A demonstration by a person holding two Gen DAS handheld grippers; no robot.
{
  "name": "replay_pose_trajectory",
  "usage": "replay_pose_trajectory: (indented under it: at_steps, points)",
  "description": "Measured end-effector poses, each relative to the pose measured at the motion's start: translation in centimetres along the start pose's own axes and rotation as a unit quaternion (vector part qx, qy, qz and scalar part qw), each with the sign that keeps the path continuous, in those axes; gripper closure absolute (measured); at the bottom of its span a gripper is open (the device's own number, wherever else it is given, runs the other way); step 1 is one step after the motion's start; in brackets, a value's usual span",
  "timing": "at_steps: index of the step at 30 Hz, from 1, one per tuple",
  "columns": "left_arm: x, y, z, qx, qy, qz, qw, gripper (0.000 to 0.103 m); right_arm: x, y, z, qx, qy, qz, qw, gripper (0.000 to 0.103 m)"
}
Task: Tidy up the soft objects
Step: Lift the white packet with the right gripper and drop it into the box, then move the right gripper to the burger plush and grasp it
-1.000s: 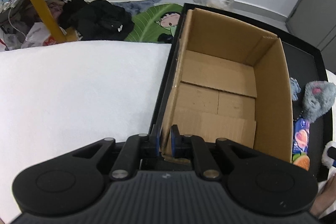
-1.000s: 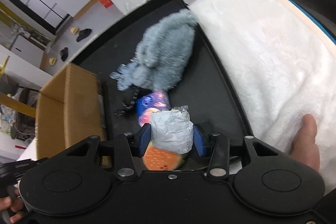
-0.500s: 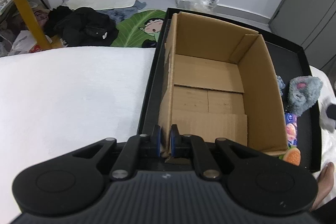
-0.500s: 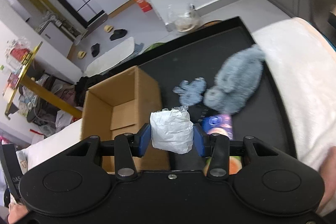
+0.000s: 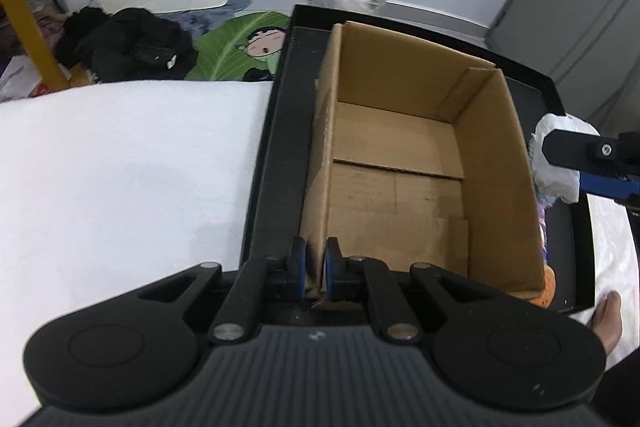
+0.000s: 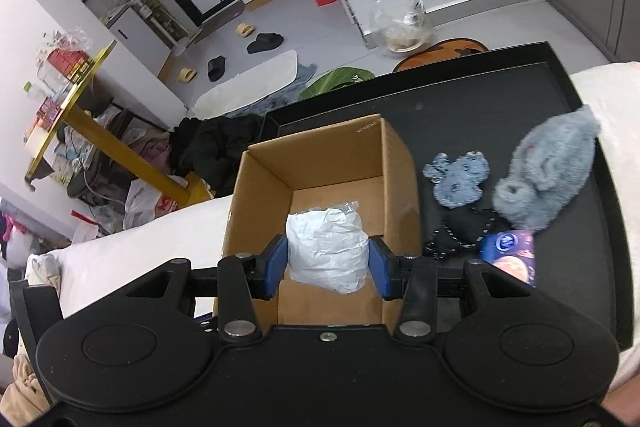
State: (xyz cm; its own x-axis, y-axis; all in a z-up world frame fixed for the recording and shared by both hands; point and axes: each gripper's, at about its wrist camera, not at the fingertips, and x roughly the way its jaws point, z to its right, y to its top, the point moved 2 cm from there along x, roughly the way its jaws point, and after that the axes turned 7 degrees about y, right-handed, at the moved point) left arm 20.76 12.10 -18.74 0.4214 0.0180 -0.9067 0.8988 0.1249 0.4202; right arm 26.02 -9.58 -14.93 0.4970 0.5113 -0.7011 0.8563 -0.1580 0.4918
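Observation:
An open cardboard box (image 5: pixel 400 163) stands on a black tray (image 5: pixel 272 163); it also shows in the right wrist view (image 6: pixel 320 155). My left gripper (image 5: pixel 316 269) is shut on the box's near left wall. My right gripper (image 6: pixel 328 263) is shut on a white crumpled soft bundle (image 6: pixel 326 251) and holds it above the box's opening; the bundle also shows at the right in the left wrist view (image 5: pixel 556 155). A grey plush toy (image 6: pixel 548 171), a small blue-grey fabric piece (image 6: pixel 460 179) and a purple packet (image 6: pixel 510 255) lie on the tray right of the box.
A white fleecy cover (image 5: pixel 120 167) lies left of the tray. A black beaded strap (image 6: pixel 456 235) lies beside the packet. An orange soft item (image 5: pixel 550 285) peeks out at the box's near right corner. Clothes, slippers and a yellow table leg (image 6: pixel 120 147) are on the floor beyond.
My right gripper has carried the white bundle left from above the tray to above the box. My left gripper has kept its hold on the box wall.

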Motion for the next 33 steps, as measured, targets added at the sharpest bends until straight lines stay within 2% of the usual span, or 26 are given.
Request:
replay_pose_trajectory:
  at_steps: [4,8,17,19,22,33]
  points:
    - [0.2,0.0,-0.1,-0.009,0.001,-0.007,0.9999,0.095,1.0,0.3,-0.8,-0.003,-0.001,-0.006,1.000,0.059]
    - [0.7,0.0,-0.6,-0.024,-0.014,-0.025,0.9993,0.093,2.2,0.8,-1.5,-0.007,-0.003,-0.011,1.000,0.059]
    - [0.9,-0.3,-1.0,-0.027,-0.022,-0.022,0.9992,0.093,4.8,1.3,-3.9,-0.021,0.005,-0.030,0.999,0.057]
    - [0.9,-0.3,-1.0,-0.028,-0.024,-0.023,0.9991,0.092,4.9,1.2,-4.1,-0.023,0.012,-0.033,0.999,0.047]
    - [0.9,-0.3,-1.1,-0.028,-0.030,-0.024,0.9989,0.091,4.7,0.9,-4.0,-0.025,0.013,-0.034,0.999,0.043]
    - [0.6,-0.1,-1.0,-0.027,-0.020,-0.023,0.9992,0.090,0.8,0.2,-0.3,0.005,0.003,-0.023,1.000,0.040]
